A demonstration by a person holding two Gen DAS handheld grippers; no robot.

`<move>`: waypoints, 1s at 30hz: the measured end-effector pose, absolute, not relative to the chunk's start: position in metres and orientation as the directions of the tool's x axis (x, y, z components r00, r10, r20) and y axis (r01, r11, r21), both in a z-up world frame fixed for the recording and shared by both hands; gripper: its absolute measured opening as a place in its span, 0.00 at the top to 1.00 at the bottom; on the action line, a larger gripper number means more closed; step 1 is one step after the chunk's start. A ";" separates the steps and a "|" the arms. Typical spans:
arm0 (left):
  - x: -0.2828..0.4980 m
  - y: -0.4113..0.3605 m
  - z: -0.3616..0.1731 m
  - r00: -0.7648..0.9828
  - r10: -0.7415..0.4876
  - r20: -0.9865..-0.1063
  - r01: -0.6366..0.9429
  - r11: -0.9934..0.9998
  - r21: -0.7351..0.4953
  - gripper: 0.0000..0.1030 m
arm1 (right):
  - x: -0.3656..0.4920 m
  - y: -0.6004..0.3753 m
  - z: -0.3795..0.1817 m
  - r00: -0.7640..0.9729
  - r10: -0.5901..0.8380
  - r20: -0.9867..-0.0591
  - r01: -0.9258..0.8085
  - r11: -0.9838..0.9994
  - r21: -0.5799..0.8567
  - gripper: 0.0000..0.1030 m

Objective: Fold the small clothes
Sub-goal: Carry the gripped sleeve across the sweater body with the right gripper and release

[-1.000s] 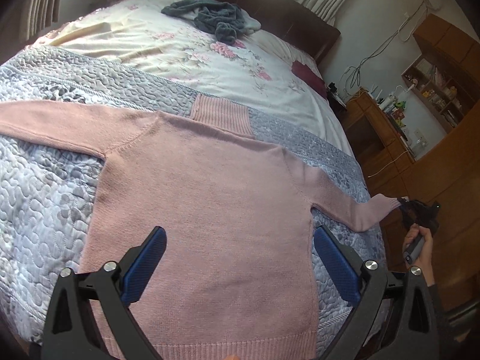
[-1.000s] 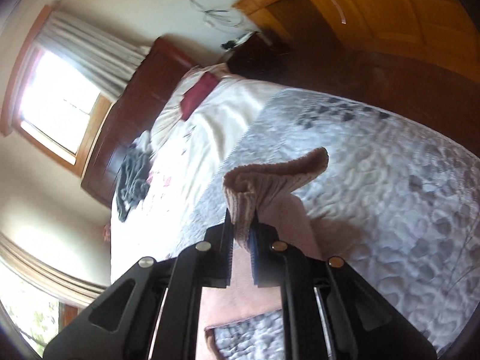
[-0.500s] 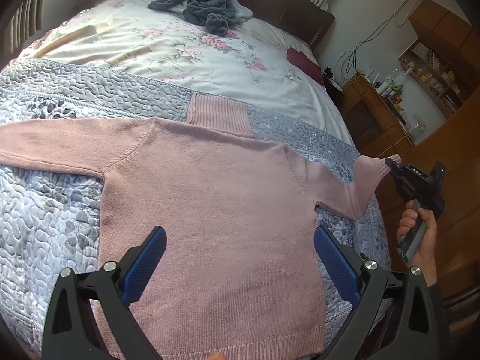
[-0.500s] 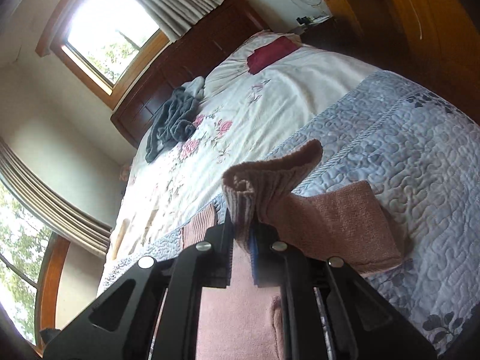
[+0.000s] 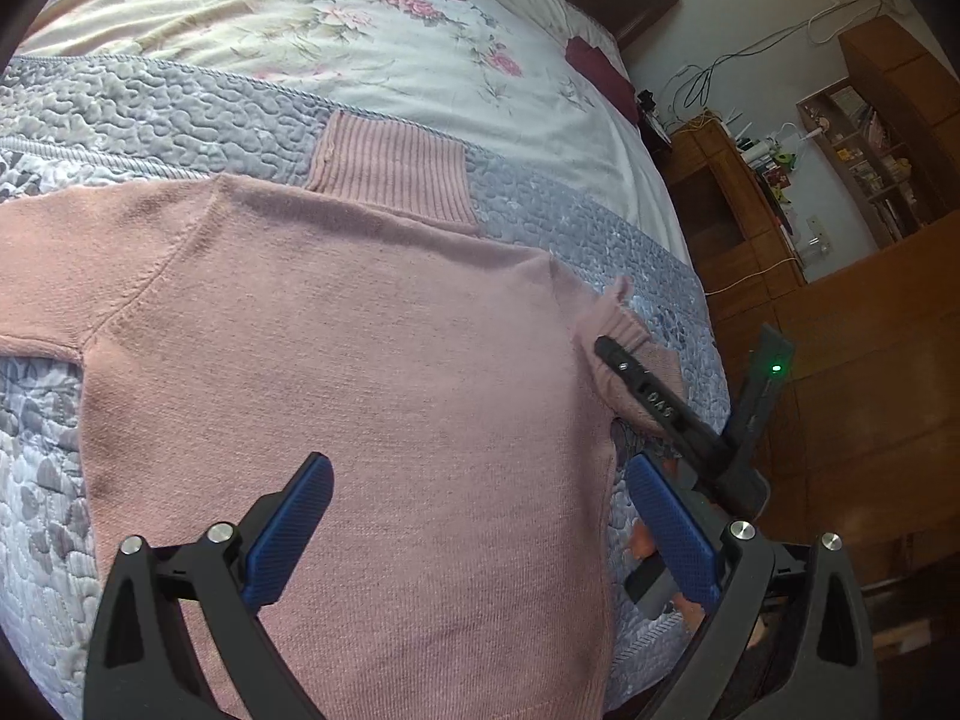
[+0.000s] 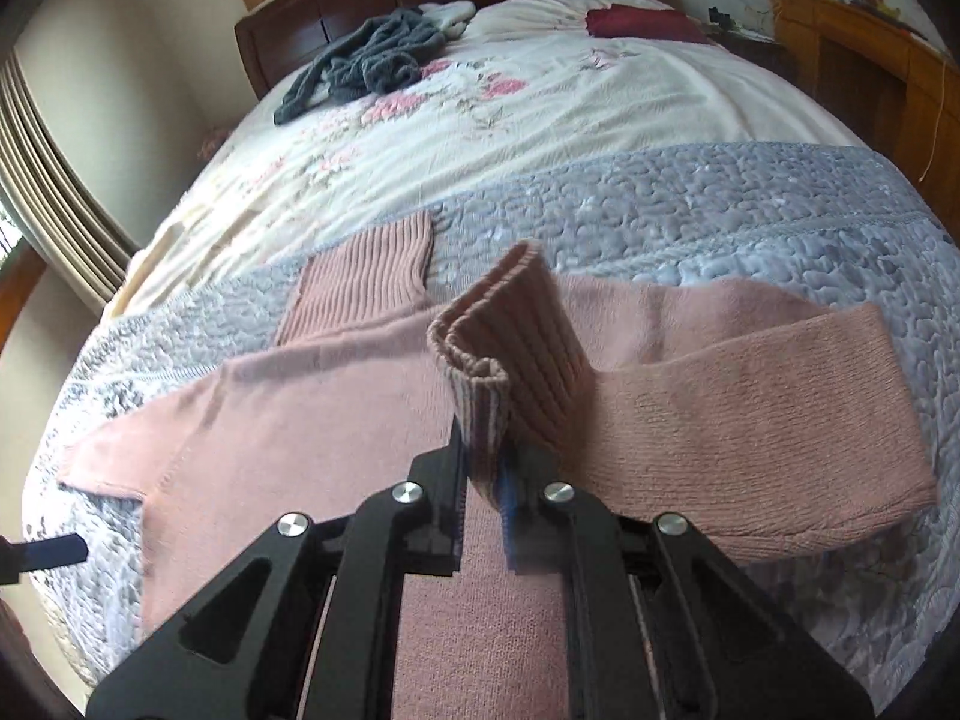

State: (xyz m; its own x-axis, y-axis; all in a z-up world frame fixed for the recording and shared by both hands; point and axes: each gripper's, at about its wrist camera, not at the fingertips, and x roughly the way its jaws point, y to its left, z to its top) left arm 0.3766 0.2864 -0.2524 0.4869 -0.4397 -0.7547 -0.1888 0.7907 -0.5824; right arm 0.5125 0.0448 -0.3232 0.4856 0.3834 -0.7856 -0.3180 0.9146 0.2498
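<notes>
Pink sweater (image 5: 336, 372) lies flat on the grey quilt (image 5: 150, 114), at the near end of the bed (image 6: 600, 90), ribbed collar (image 5: 390, 171) pointing to the headboard.

Right gripper (image 6: 489, 480) is clenched on the ribbed cuff (image 6: 510, 330) of one sleeve (image 6: 750, 396), holding it lifted over the sweater body; that sleeve is doubled back on itself beside the body. Left gripper (image 5: 474, 528) is spread wide, grasping nothing, hovering over the sweater's lower half.

Progress, my read: early. First sleeve fold is mid-move, cuff not laid down. Other sleeve lies stretched out flat; body folds not started.

View differences:
- Right wrist shows the pinch on the cuff and the sleeve's fold line; left wrist sees that gripper only from the side.
- Left wrist shows the hem area.
- Right wrist shows the dark grey clothes (image 6: 360, 66) near the headboard in full.
</notes>
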 end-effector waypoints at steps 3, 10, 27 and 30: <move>0.396 0.283 -0.268 0.474 -0.532 -0.702 -0.172 0.725 -0.667 0.04 | 0.509 0.063 -0.354 0.451 0.346 -0.823 -0.333 0.920 0.205 0.89; 0.447 0.271 -0.326 0.424 -0.718 -0.553 -0.237 0.501 -0.832 0.04 | 0.480 0.052 -0.352 0.452 0.404 -0.796 -0.368 0.897 0.246 0.42; 0.529 0.196 -0.389 0.320 -0.745 -0.585 -0.318 0.497 -0.807 0.54 | 0.343 -0.024 -0.307 0.428 0.574 -0.698 -0.242 0.817 0.523 0.41; 0.531 0.201 -0.384 0.304 -0.698 -0.648 -0.347 0.552 -0.758 0.89 | 0.331 -0.027 -0.311 0.409 0.584 -0.701 -0.218 0.809 0.547 0.41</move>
